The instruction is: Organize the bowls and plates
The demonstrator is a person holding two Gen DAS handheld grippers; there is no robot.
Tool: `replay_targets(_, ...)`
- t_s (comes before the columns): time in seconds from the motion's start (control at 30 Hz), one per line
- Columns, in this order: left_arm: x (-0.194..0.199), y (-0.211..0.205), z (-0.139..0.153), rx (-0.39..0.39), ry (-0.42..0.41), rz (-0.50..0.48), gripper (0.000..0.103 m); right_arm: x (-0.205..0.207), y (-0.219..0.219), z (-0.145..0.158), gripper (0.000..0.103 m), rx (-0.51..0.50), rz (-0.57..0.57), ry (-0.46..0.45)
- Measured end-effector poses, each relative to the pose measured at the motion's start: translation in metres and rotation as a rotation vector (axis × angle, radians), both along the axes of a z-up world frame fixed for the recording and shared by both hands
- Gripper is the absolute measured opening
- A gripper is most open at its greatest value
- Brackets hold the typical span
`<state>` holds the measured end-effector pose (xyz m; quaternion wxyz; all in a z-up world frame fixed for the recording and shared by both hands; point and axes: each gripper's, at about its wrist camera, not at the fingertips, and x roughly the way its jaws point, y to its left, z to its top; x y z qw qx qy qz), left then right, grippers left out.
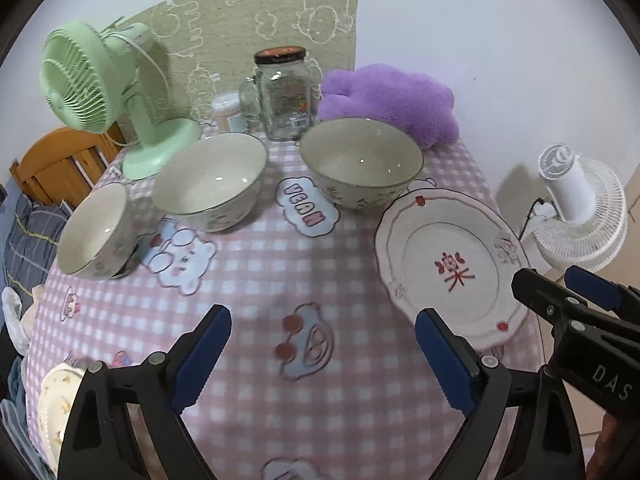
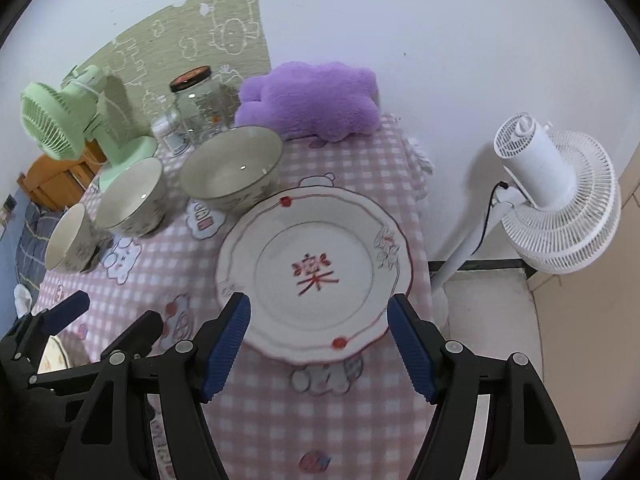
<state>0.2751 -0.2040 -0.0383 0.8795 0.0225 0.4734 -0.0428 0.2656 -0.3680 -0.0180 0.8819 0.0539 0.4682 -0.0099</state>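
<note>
You had both grippers poised over the near edge of the table (image 1: 248,264), and nothing was lifted yet, so I judge this was the very start of the sorting. Your left gripper (image 1: 324,354) stood with its jaws wide apart and empty, above bare checked cloth at the lower middle of its frame. Your right gripper (image 2: 318,346) was just as wide and empty, its two blue pads flanking the near rim of the plate (image 2: 316,270), though whether they touched it I cannot tell.

The plate lay flat at the centre of the right view, close to the table's right edge. Three bowls ran in a diagonal line toward the upper left: the big bowl (image 2: 232,170) just behind the plate, the middle bowl (image 2: 130,196) beside it, and the small bowl (image 2: 68,238) tipped on its side furthest left. A second dish, the pale plate (image 1: 60,404), peeked out at the lower left of the left view.

The next move probably called for pinching the plate's thin rim with your right hand. The scalloped edge sat low on soft cloth, so you would have needed to get one pad underneath it.
</note>
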Motion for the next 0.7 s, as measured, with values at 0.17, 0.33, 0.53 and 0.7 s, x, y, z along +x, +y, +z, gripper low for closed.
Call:
replay_targets(0.17, 0.024, -0.020, -0.016, -0.011, 0.029, 0.005, 0.090, 0.026, -0.013, -0.016, 0.074, 0.015, 0.006, 0.001)
replay_targets(0.33, 0.047, -0.040, -0.033, 0.009, 0.038, -0.011, 0.088, 0.052, -0.029, -0.036, 0.074, 0.017, -0.021, 0.015)
replay_targets(0.53, 0.062, -0.055, -0.051, 0.024, 0.064, -0.019, 0.082, 0.072, -0.043, -0.057, 0.074, 0.019, -0.044, 0.033)
replay_targets(0.7, 0.071, -0.063, -0.062, 0.030, 0.085, -0.028, 0.080, 0.081, -0.050, -0.070, 0.074, 0.019, -0.051, 0.054)
